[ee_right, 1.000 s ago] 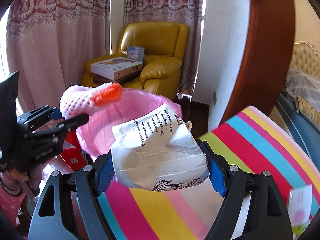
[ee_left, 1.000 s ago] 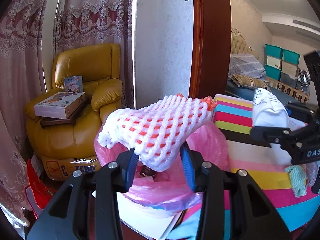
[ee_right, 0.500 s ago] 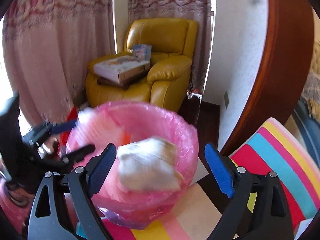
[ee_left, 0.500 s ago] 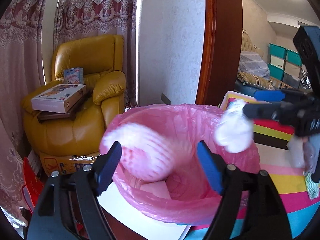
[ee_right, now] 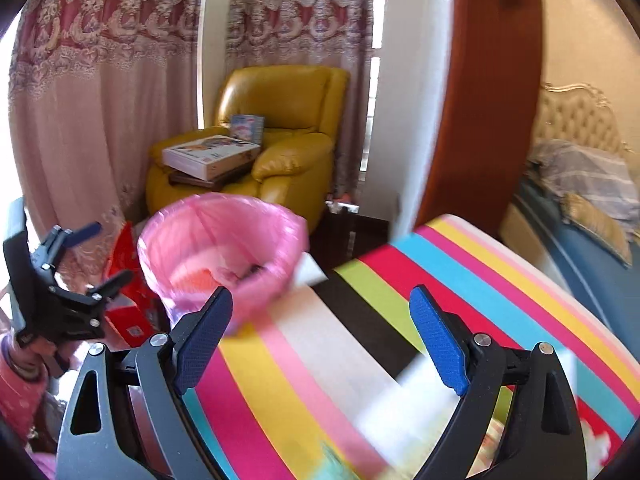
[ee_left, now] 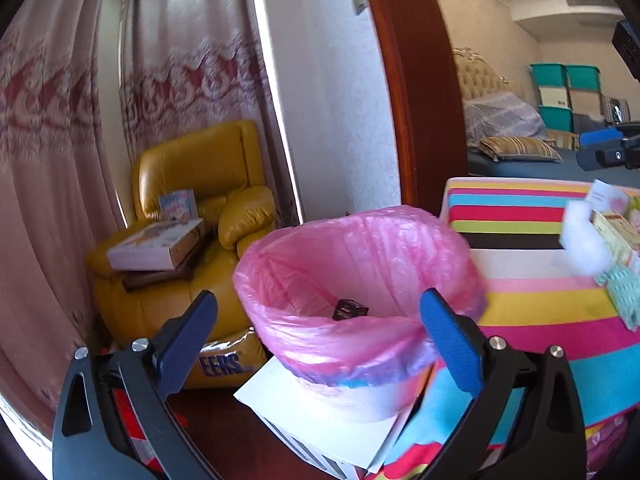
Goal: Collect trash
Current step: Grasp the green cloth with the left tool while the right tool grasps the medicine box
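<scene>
Pink-lined trash bin [ee_left: 360, 296] sits center of the left wrist view, center-left in the right wrist view [ee_right: 224, 256], just off the edge of the striped tabletop [ee_right: 360, 320]. A small dark item [ee_left: 350, 309] lies inside; orange and white stuff shows blurred in the bin in the right view, can't identify it.

Left gripper [ee_left: 320, 340]: jaws opening, near full spread, nothing between the blue pads, bin straight beyond them. Right gripper [ee_right: 320, 344]: jaws wide apart, empty, over the striped cloth, bin ahead at upper left.

Remaining trash looks to be at right edge of the left view: white fluffy wad [ee_left: 582, 244], small cartons [ee_left: 616, 232], teal patterned packet [ee_left: 624, 292] on the stripes. Can't tell which are trash.

Risks, my read:
- Bin stands on white paper or board [ee_left: 328, 420] at the table edge; a knock from either gripper could tip it or drag the thin liner off the rim.
- Both frames motion-blurred, so a fast reach may miss light items or sweep them off the cloth.
- Fluffy wad is soft and could slip from the pads if pinched shallow.
- 2 grippers close together near the bin could collide.

Surface: table with rainbow striped cover, slightly glossy. Room: yellow leather armchair [ee_left: 192, 216] upper left with a flat box [ee_left: 156, 244] on it, pink lace curtains [ee_left: 60, 120], wooden door frame [ee_left: 408, 80], bedroom with bed and teal storage bins [ee_left: 564, 80] at right.
</scene>
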Available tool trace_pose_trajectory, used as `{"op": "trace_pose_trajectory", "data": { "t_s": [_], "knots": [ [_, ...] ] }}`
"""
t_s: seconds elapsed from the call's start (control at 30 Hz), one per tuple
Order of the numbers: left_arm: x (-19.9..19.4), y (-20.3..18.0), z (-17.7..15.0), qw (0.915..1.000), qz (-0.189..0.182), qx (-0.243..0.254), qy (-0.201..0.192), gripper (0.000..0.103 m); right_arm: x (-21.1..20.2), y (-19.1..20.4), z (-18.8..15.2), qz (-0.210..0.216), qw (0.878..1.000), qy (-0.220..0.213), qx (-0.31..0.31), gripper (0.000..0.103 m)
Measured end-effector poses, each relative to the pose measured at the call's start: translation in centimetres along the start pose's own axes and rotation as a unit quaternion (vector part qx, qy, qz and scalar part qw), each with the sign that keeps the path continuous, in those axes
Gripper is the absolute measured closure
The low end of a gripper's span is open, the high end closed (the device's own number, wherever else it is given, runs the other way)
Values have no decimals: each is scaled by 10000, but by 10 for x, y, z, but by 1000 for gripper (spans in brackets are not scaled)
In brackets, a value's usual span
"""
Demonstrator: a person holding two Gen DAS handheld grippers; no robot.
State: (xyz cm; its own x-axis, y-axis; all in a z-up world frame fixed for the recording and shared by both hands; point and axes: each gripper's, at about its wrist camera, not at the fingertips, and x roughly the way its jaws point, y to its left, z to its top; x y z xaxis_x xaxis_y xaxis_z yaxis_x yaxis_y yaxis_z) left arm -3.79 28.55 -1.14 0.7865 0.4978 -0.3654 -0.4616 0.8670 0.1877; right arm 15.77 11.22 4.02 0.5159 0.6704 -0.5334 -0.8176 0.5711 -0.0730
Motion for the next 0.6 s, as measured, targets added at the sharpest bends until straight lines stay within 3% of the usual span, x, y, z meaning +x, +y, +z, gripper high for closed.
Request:
{"op": "trace_pose_trajectory", "data": {
  "t_s": [0.13, 0.23, 0.33, 0.4, 0.6],
  "knots": [
    [-13, -25, 8, 9998, -143, -5, 99, 5, -41, -35, -28, -456, 9983, -60, 345, 18],
    [-18, -47, 11, 9982, -546, -121, 196, 5, -74, -64, -59, -923, 9931, -70, 722, 18],
    [-20, -80, 8, 9939, -1037, 4, 388, 5, -105, -85, -93, -1294, 9864, -95, 1009, 18],
    [-25, -101, 6, 9922, -1178, 119, 392, 5, -125, -96, -120, -1531, 9810, -86, 1185, 18],
    [-43, -164, 2, 9759, -2121, 318, 391, 5, -160, -112, -188, -1876, 9669, 143, 1722, 18]
  ]
}}
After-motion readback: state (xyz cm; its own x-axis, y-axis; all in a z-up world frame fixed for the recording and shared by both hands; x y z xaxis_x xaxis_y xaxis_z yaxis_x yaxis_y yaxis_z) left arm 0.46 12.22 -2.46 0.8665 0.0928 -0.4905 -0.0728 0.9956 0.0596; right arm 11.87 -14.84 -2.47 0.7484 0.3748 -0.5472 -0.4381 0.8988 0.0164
